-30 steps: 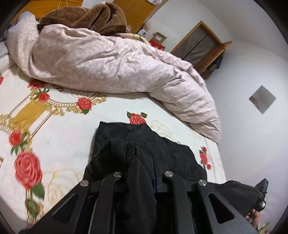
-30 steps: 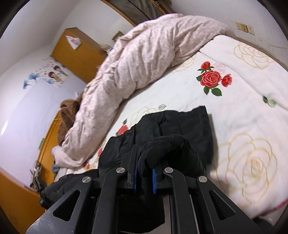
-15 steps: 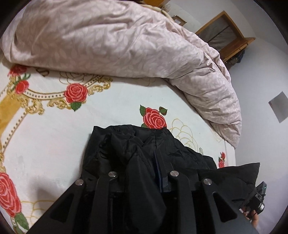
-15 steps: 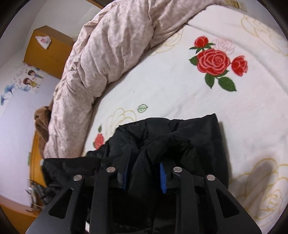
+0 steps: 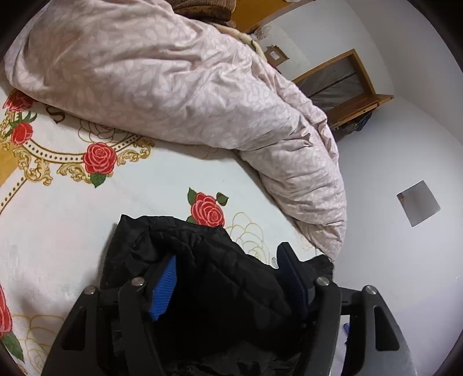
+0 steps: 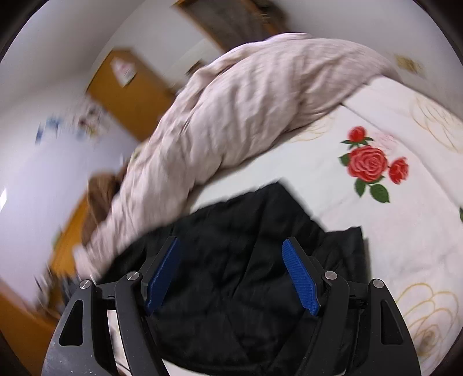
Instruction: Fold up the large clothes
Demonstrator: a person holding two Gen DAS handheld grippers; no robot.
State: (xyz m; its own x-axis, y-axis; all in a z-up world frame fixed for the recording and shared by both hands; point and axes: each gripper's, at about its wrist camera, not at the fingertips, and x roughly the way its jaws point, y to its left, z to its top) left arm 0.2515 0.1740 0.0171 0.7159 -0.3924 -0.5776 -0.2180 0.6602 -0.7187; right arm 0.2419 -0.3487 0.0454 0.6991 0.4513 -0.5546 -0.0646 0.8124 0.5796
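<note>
- Readable writing is scarce: a dark letter "S" [image 5: 56, 115] is showing on the rose-print bedsheet [image 5: 58, 231] near the top-left roses, and a small oval tag [image 5: 275, 261] is peeking out beside the far finger of your left gripper [image 5: 228, 274], too small to read.
- A paper notice on the yellow wooden cabinet [image 6: 127, 95] and the wall stickers [image 6: 72, 121] are blurring in the right wrist view; nothing on them can be read.
- The black padded jacket [image 5: 202, 274] is lying bunched on the bed, in front of the pink leaf-print duvet [image 5: 173, 86] and just below a red rose print [image 5: 207, 210].
- Your left gripper's fingers are spreading apart; a fold of the jacket is sitting between the blue pads [image 5: 163, 289], bulging up but no longer pinched.
- A second ago those same fingers were clamping a ridge of the fabric tightly, and the jacket hung further over the bed's edge.
- Your right gripper [image 6: 231, 274] is opening too, its fingers now standing wide with both blue pads [image 6: 301, 280] fully exposed; the jacket [image 6: 246, 245] is lying flat beneath and between them, untouched by the pads.
- Earlier, the right fingers were nipping a raised hump of the jacket; that hump has dropped flat.
- The right wrist view is smearing with motion, where earlier it was sharp.
- The brown blanket [image 5: 202, 8] is sitting behind the duvet, less of it in sight than before.
</note>
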